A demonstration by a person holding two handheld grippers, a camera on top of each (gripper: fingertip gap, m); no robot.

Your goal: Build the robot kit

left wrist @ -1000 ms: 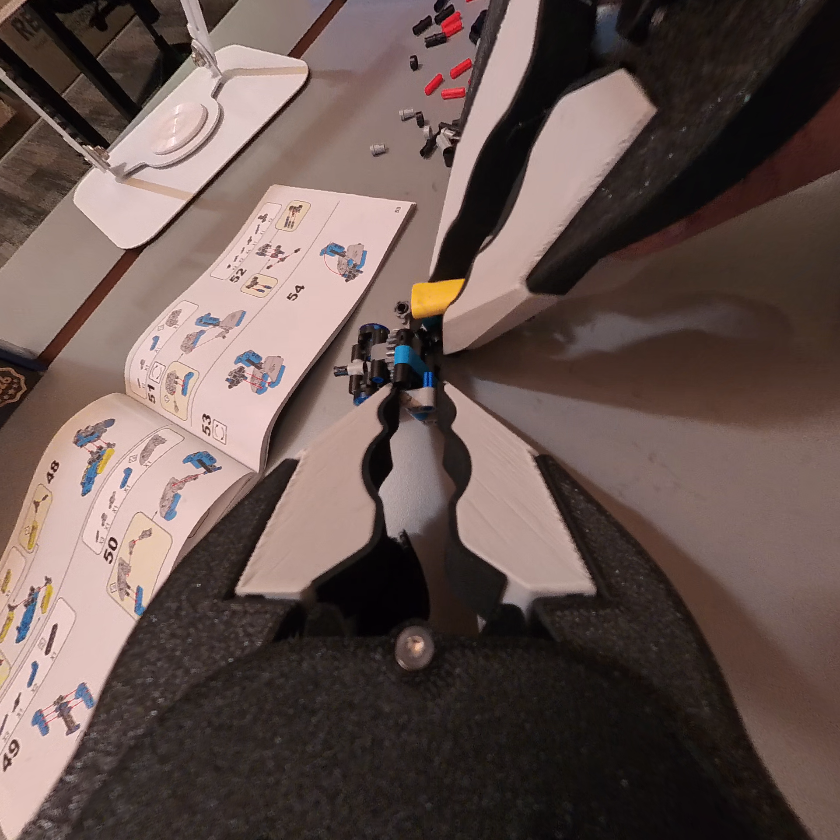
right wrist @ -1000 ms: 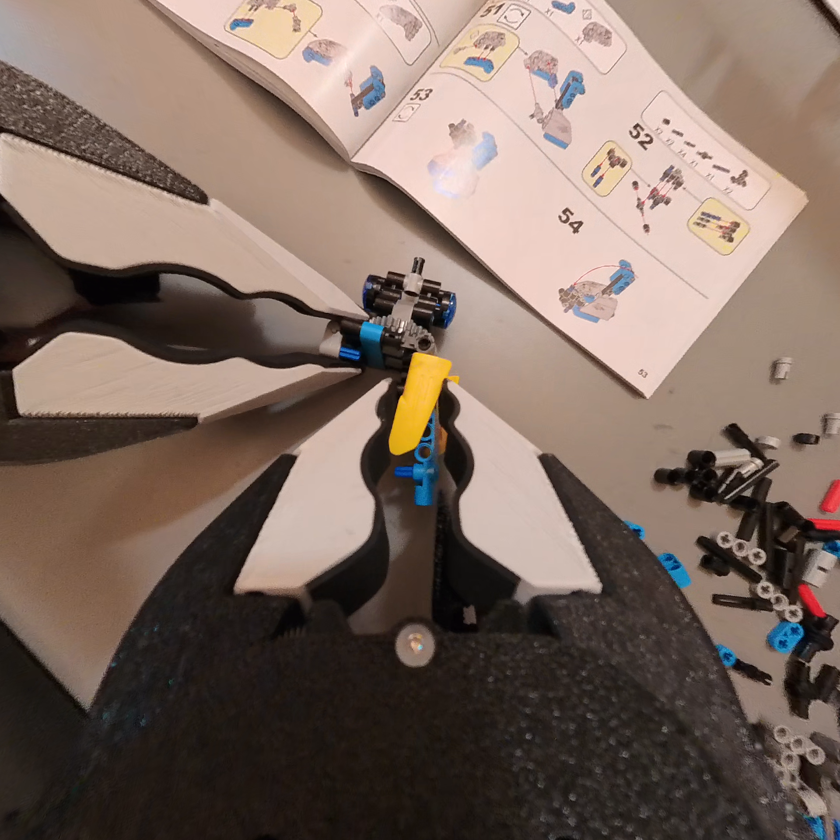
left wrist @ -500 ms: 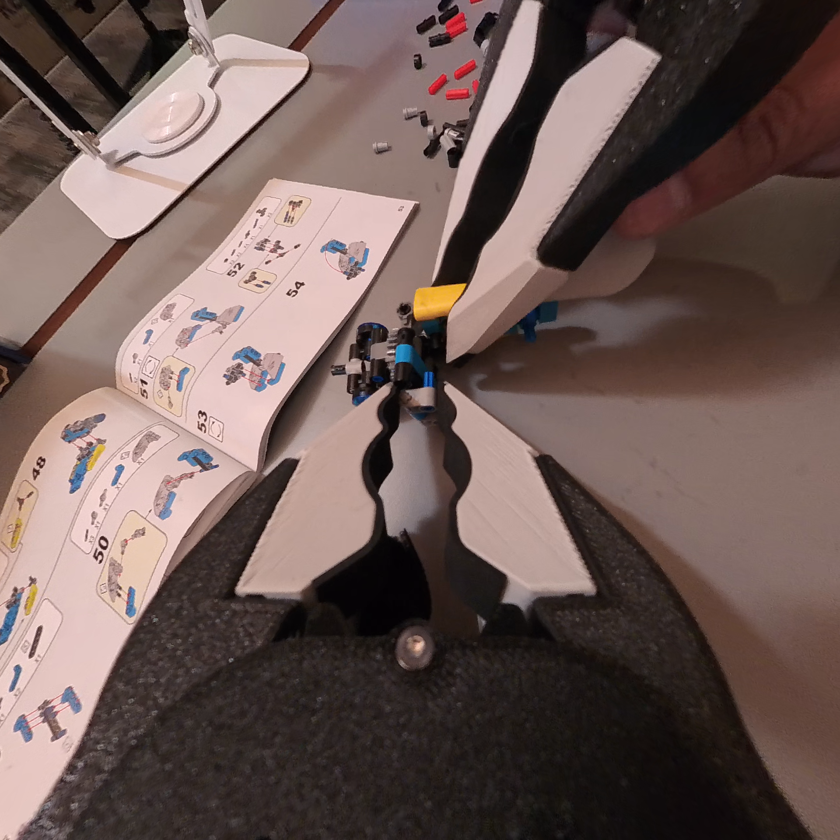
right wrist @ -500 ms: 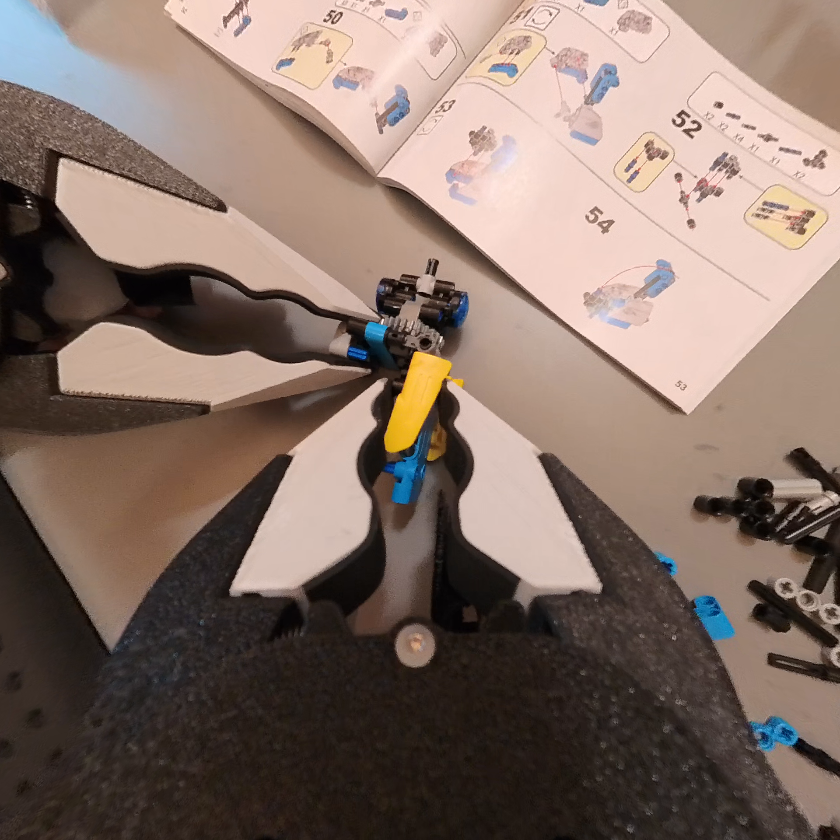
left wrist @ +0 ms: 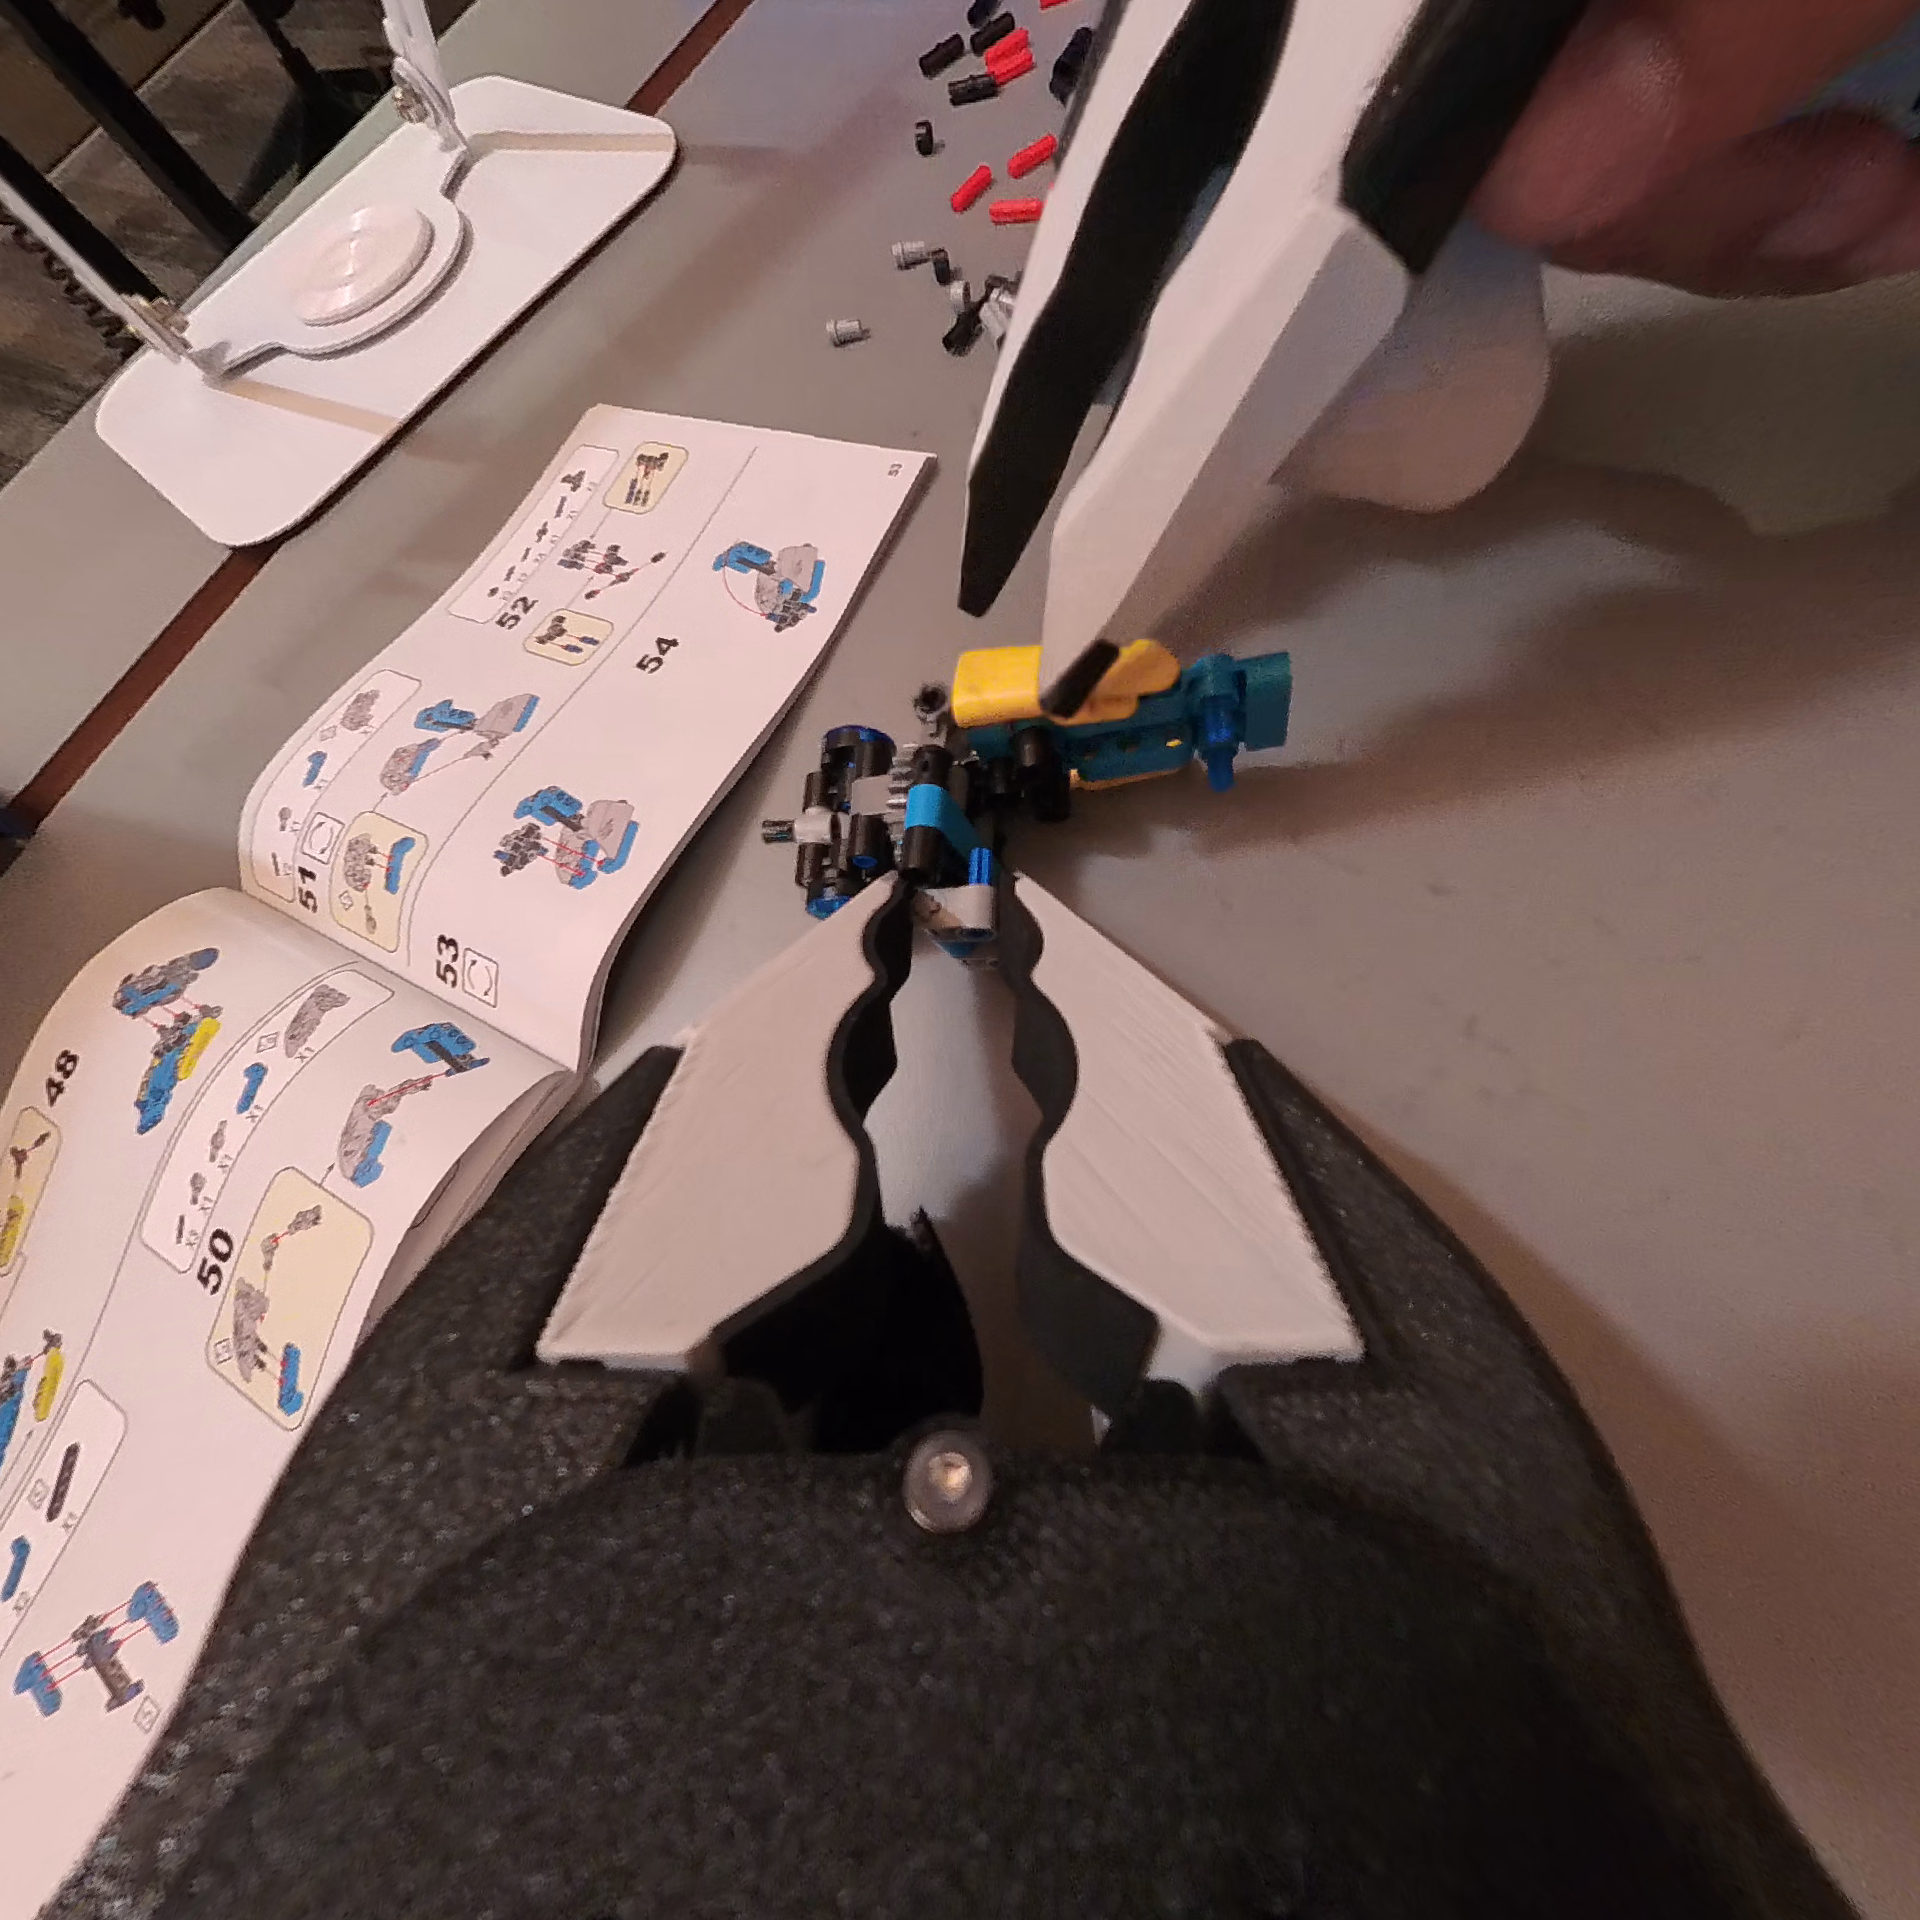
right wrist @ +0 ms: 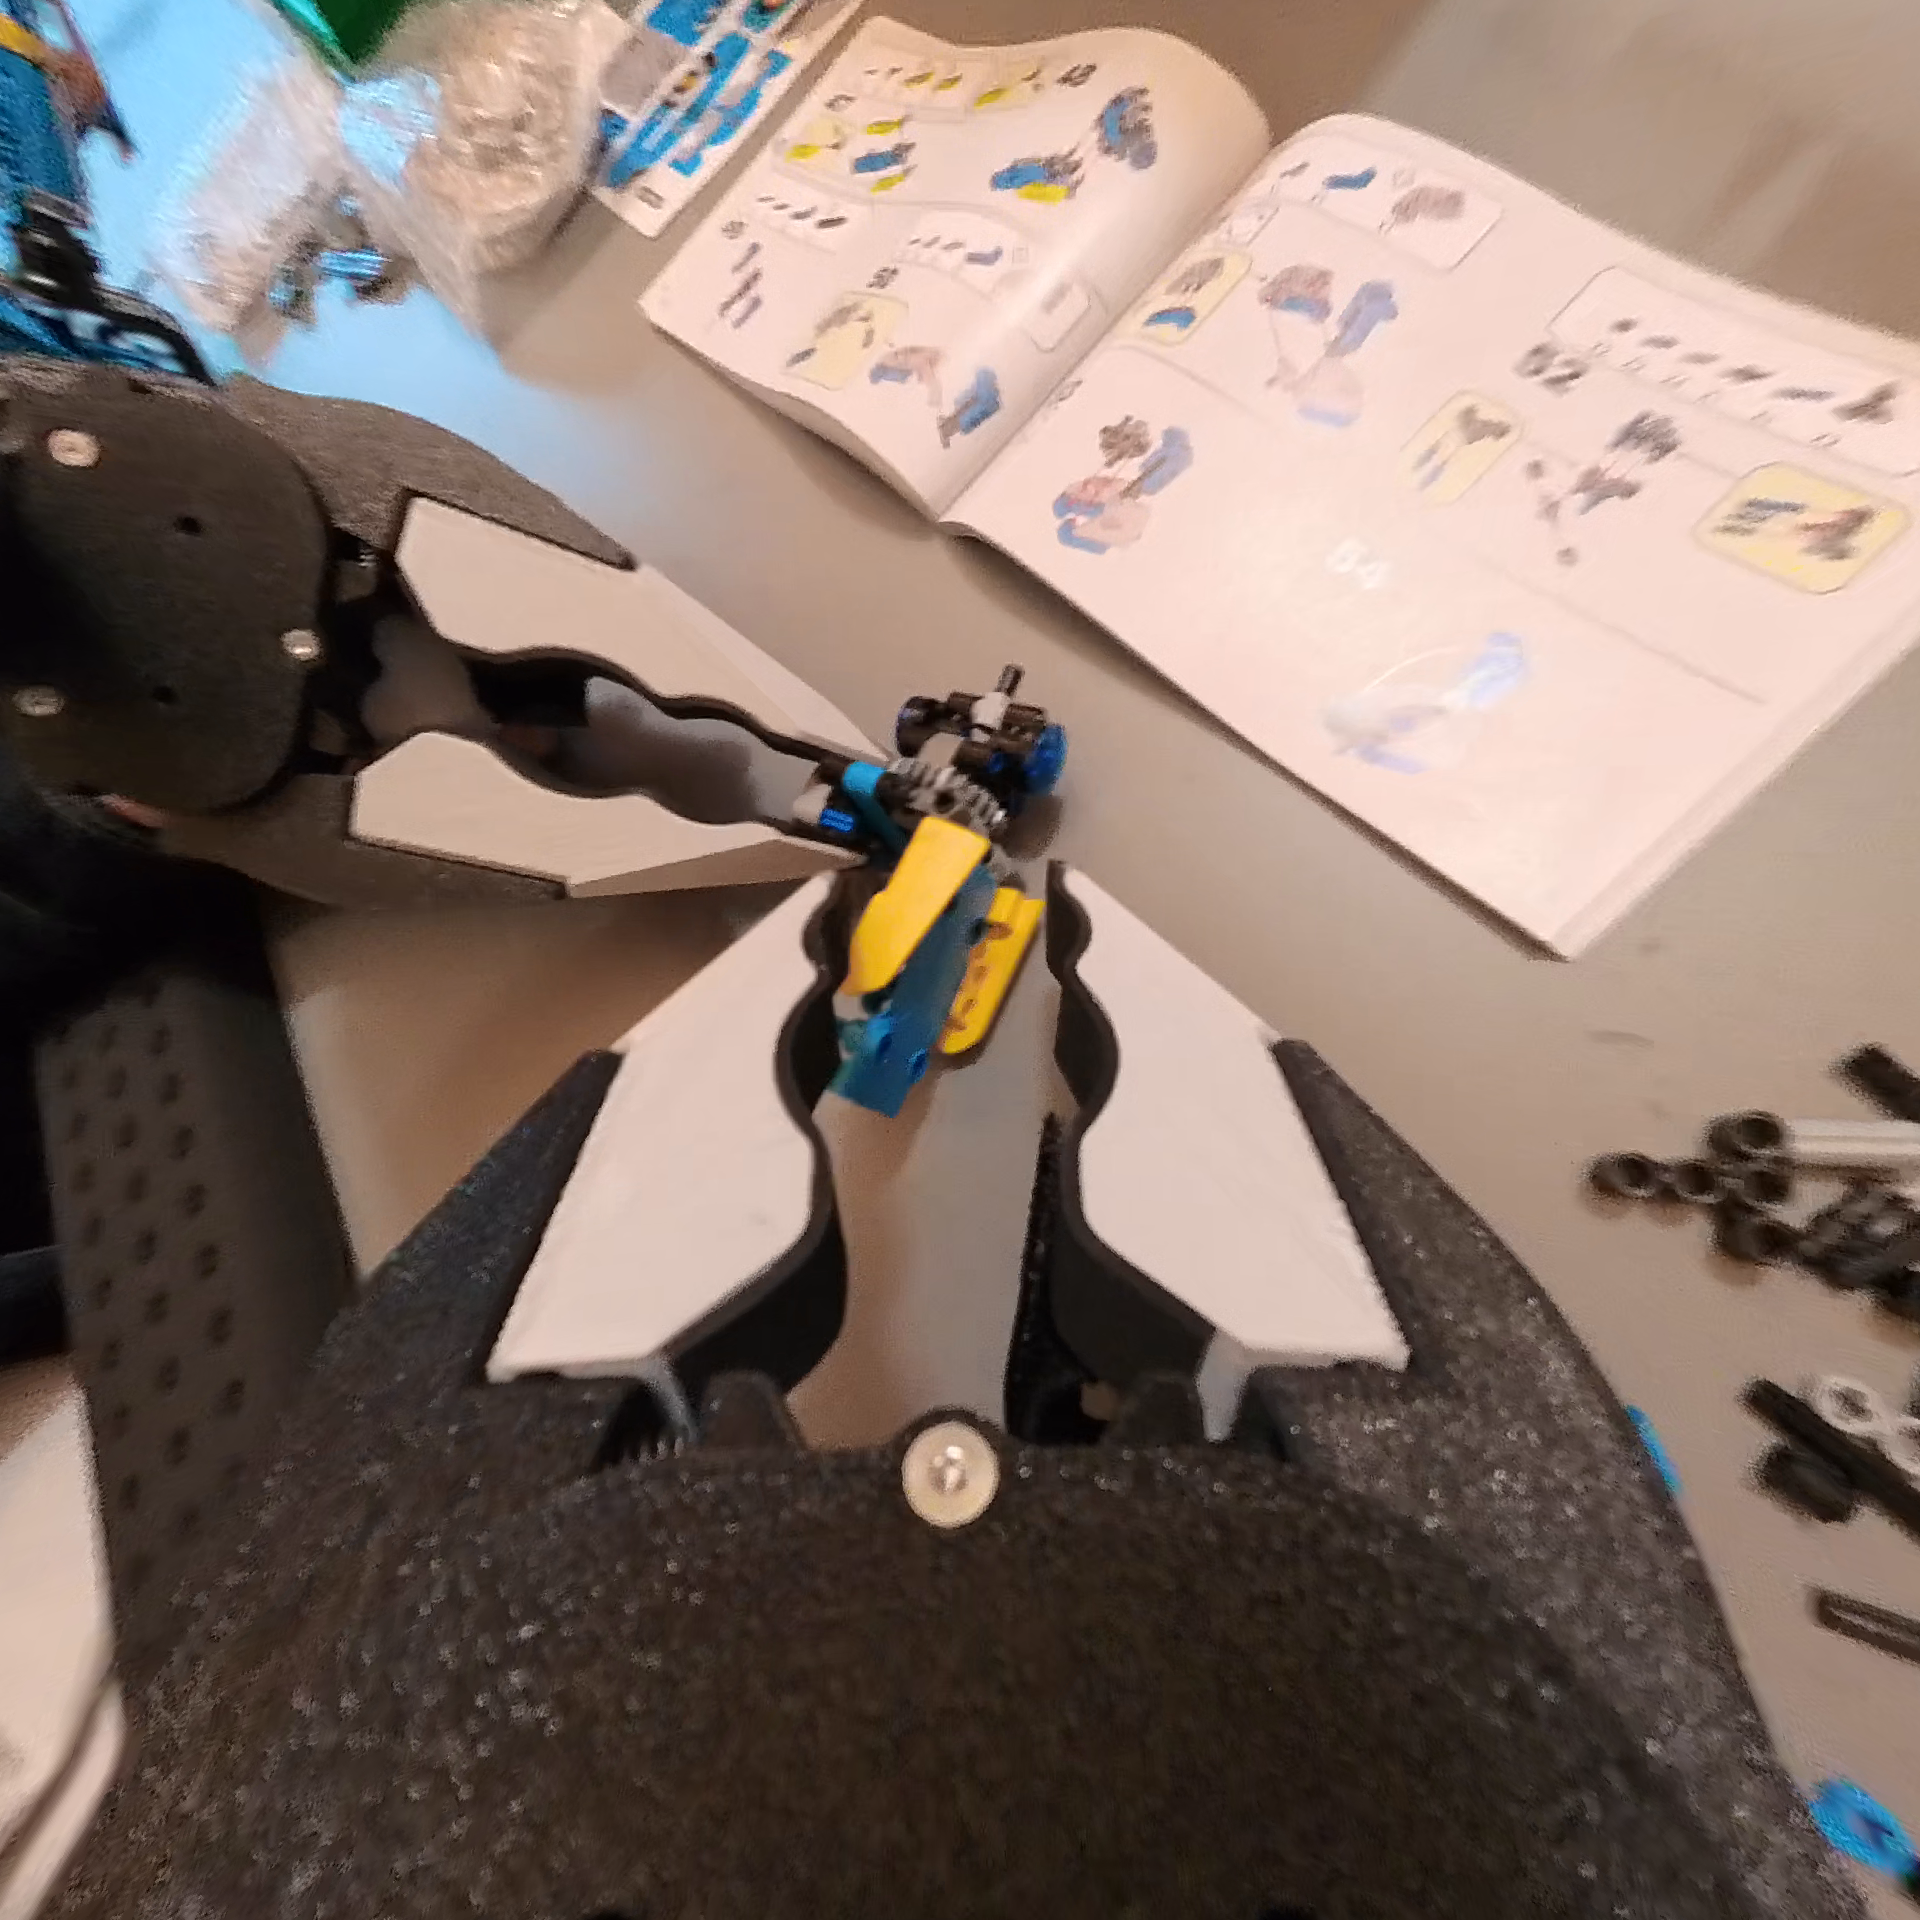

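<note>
grey counter (left wrist: 1558, 1039) with an open booklet (left wrist: 582, 727) and loose pins (right wrist: 1787, 1184). my left gripper (left wrist: 951, 899) pinches the model (left wrist: 914, 821) at its grey end. my right gripper (right wrist: 940, 883) gapes, its jaws straddling the yellow-blue end without touching.

**Surroundings on my table**

An open instruction booklet (left wrist: 582, 727) lies on the grey table (left wrist: 1507, 1039). Beyond it stands a white lamp base (left wrist: 353, 281). Loose red and black pins (left wrist: 987, 177) lie scattered beside my work; clear plastic bags (right wrist: 416, 156) sit farther off.
</note>
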